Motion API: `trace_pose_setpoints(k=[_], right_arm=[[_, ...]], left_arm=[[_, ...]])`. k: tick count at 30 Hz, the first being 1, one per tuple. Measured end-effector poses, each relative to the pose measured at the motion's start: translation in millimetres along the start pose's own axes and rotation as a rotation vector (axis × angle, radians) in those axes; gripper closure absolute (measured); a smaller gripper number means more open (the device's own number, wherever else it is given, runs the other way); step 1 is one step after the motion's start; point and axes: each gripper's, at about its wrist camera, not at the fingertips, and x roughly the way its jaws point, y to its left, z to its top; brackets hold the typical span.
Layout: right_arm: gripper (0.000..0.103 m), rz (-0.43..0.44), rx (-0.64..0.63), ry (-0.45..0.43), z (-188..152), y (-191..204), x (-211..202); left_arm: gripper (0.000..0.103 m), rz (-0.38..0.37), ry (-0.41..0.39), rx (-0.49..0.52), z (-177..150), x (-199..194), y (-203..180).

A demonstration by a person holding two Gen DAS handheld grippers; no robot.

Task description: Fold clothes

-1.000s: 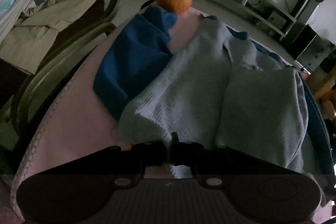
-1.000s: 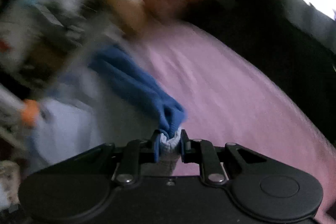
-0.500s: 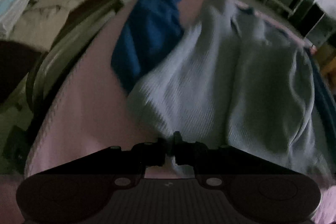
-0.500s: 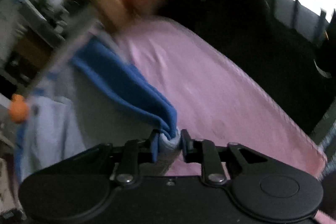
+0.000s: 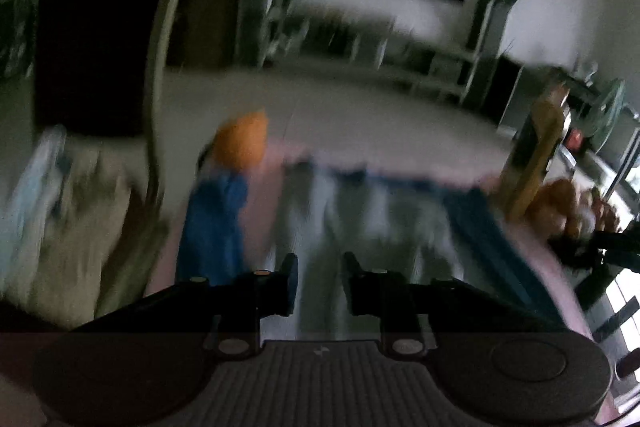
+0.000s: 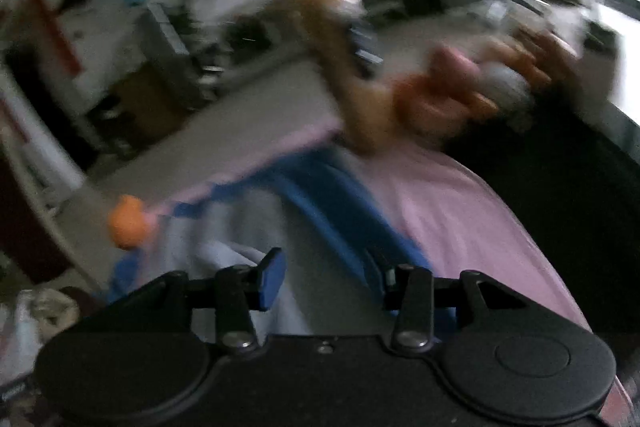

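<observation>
Both views are pretty smeared, but here's what shows. The left gripper has its jaws opening with nothing pinched between them, just the pale blue sweater below. Same for the right gripper: jaws opening, wider, nothing clamped. The sweater lies spread on the pink-covered bed, running up to its far edge, darker blue sleeves out at its sides. An orange ball sits at the far edge by the left sleeve.
</observation>
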Motion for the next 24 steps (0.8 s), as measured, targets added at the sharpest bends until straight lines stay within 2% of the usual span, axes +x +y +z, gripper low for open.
trace_pose_setpoints(k=[2, 5, 8, 10, 12, 15, 17, 21, 22, 23, 24], right_arm=[[0.061, 0.025, -0.050, -0.021, 19.5, 20.7, 15.0], [0.060, 0.034, -0.101, -0.014, 36.3, 38.6, 51.7], [0.061, 0.007, -0.128, 0.046, 38.5, 38.0, 110.7], [0.060, -0.041, -0.164, 0.083, 37.0, 37.7, 153.1], [0.058, -0.069, -0.204, 0.118, 35.7, 39.2, 190.8], [0.057, -0.080, -0.264, 0.146, 35.1, 46.9, 234.2], [0.063, -0.110, -0.320, 0.136, 34.2, 56.8, 254.4], [0.065, -0.171, -0.387, 0.135, 30.8, 70.5, 284.4], [0.073, -0.193, -0.395, 0.141, 28.2, 71.9, 289.0], [0.092, -0.214, -0.403, 0.147, 25.7, 73.3, 293.6], [0.099, -0.239, -0.408, 0.149, 23.7, 74.0, 296.6]], left_arm=[[0.069, 0.010, 0.014, 0.042, 7.5, 24.9, -6.3], [0.067, 0.027, 0.046, 0.105, 16.2, 65.5, -15.0], [0.067, 0.060, 0.181, 0.121, -7.7, 127.5, -12.3], [0.067, 0.073, 0.247, 0.112, -21.1, 154.0, -8.0], [0.063, 0.062, 0.301, 0.114, -24.3, 166.9, -3.0], [0.059, 0.064, 0.295, 0.084, -23.2, 169.5, 6.0], [0.058, 0.067, 0.299, 0.065, -23.6, 170.9, 9.8], [0.058, 0.061, 0.318, 0.051, -27.5, 172.7, 9.5], [0.058, 0.060, 0.321, 0.053, -28.2, 173.0, 8.4], [0.058, 0.061, 0.322, 0.055, -28.9, 173.0, 7.2], [0.058, 0.068, 0.317, 0.062, -29.4, 172.1, 6.0]])
